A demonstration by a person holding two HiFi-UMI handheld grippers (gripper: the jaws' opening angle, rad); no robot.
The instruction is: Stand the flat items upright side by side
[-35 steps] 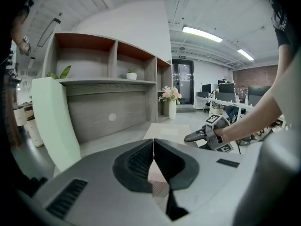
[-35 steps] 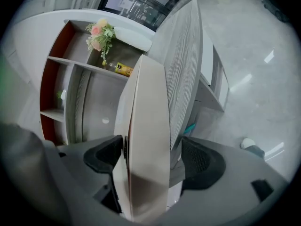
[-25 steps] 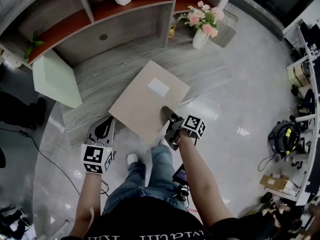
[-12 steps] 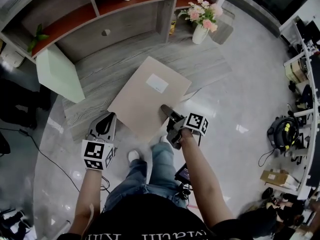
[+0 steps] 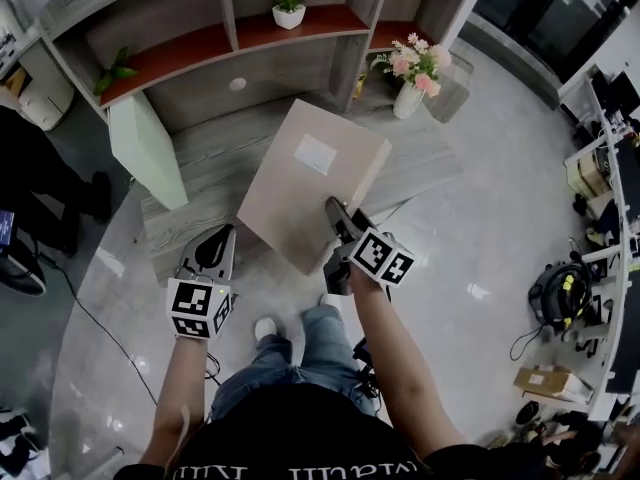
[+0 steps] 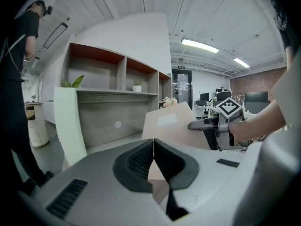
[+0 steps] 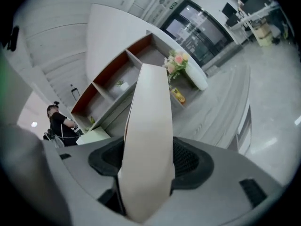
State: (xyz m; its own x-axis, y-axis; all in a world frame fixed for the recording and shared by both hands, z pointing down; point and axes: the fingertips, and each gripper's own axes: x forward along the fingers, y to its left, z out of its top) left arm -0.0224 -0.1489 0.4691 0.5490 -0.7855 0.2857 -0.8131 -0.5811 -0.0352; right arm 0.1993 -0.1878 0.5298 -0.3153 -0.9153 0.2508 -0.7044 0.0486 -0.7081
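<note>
Two flat items, one lot, stand-upright job.

Item 1: beige flat item, white label on its upper face. Location: over the middle of the grey wood-grain bench, just in front of the shelf unit. Condition: tilted, near edge raised. A second ago it lay flat on the bench; its near edge has since come up and the slab has swung towards the shelf unit. Whether its far edge still rests on the bench cannot be told.

Item 2: pale green flat item. Location: far left of the bench. Condition: already upright, apparently leaning against the shelf unit; untouched.

Right hand-held gripper: clamped on the near edge of item 1. Its jaws have just been closing, and the right gripper view shows the beige edge filling the space between the pads.

Left hand-held gripper: jaws together, nothing between them; sits at the near left edge of the bench, apart from both items.

Assessment: the lift is under way, so item 1 is partway from flat to upright. Remaining, by judgement: finish tipping it onto its edge and set it beside item 2.
</note>
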